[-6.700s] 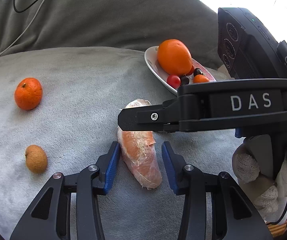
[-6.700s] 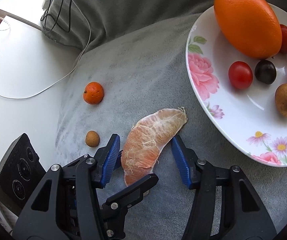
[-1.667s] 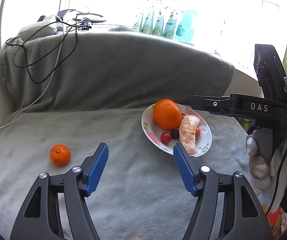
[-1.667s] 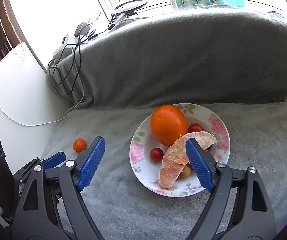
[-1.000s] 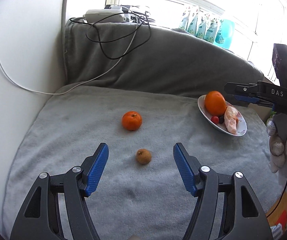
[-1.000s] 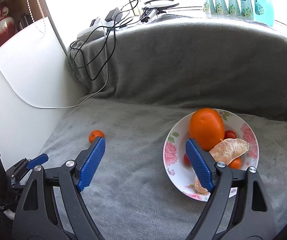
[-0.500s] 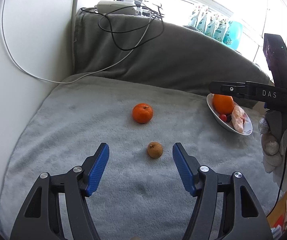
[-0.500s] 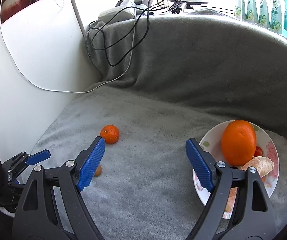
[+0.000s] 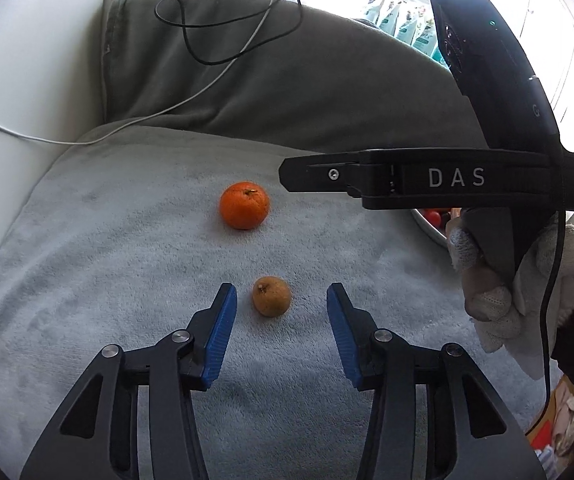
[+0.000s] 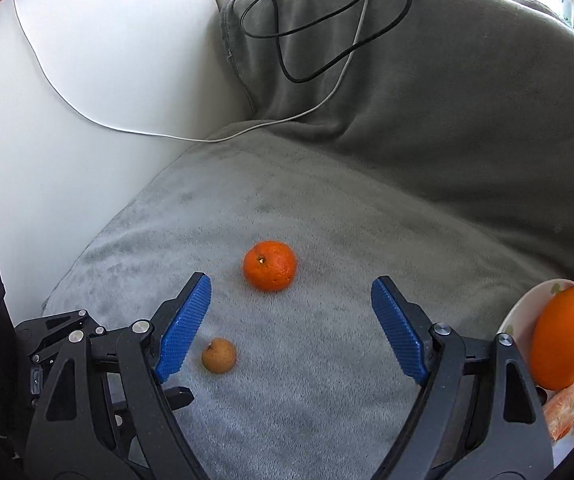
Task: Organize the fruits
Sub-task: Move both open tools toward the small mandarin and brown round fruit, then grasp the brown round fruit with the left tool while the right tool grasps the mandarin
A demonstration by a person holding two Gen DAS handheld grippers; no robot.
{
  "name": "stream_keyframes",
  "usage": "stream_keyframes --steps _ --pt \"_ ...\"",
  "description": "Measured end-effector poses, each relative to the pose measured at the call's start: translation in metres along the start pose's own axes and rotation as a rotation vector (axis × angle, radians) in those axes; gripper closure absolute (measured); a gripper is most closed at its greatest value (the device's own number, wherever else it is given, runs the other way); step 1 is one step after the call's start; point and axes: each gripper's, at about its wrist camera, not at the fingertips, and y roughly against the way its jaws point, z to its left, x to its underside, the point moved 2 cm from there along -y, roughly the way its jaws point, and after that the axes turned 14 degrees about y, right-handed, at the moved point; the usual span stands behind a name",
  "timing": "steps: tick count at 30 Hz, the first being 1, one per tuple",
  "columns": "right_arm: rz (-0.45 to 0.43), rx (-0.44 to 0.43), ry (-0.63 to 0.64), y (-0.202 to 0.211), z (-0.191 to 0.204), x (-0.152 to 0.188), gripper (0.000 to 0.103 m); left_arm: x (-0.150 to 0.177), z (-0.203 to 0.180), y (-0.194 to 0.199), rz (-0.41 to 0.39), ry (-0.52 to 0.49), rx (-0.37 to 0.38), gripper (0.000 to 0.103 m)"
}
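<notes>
Fruit remains loose on the grey blanket [image 9: 87, 320]: 1 small brown fruit [image 9: 271, 295] near me and 1 tangerine [image 9: 243, 205] farther off. My left tool [image 9: 281, 322] is closing, its blue pads either side of the brown fruit but not touching it, because I judge that piece goes next. My right tool [image 10: 291, 328] stands wide apart and empty, facing the tangerine, probably ready for it. The plate [image 10: 515, 324] sits at the right, already holding a large orange [image 10: 565, 336] and a peeled segment [image 10: 571, 402].
</notes>
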Motion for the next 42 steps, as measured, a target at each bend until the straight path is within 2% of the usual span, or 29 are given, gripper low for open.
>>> stream_keyframes --steps 2,5,8,12,23,27,32,38,42 --pt "0.013 -0.011 0.004 -0.009 0.001 -0.001 0.019 0.000 0.000 -0.005 0.012 0.003 0.001 0.058" --pt "0.034 -0.037 0.011 -0.021 0.004 -0.003 0.025 -0.001 0.000 -0.012 0.028 0.006 0.003 0.059" --pt "0.056 -0.036 0.023 -0.034 0.008 -0.004 0.026 -0.002 0.000 -0.018 0.039 0.010 0.002 0.060" --pt "0.082 -0.043 0.028 -0.049 0.010 -0.004 0.038 -0.004 0.001 -0.022 0.045 0.020 0.004 0.062" --pt "0.099 -0.025 0.066 -0.067 0.013 -0.010 0.040 -0.009 0.001 -0.045 0.082 0.034 -0.010 0.064" --pt "0.113 -0.019 0.063 -0.073 0.013 -0.010 0.048 -0.008 0.003 -0.050 0.087 0.034 -0.013 0.066" --pt "0.127 0.003 0.065 -0.078 0.012 -0.009 0.050 -0.013 0.003 -0.063 0.094 0.032 -0.021 0.068" --pt "0.133 0.004 0.063 -0.085 0.012 -0.012 0.058 -0.014 0.007 -0.067 0.095 0.040 -0.028 0.075" --pt "0.128 0.012 0.060 -0.085 0.013 -0.012 0.059 -0.015 0.007 -0.067 0.092 0.042 -0.025 0.078"
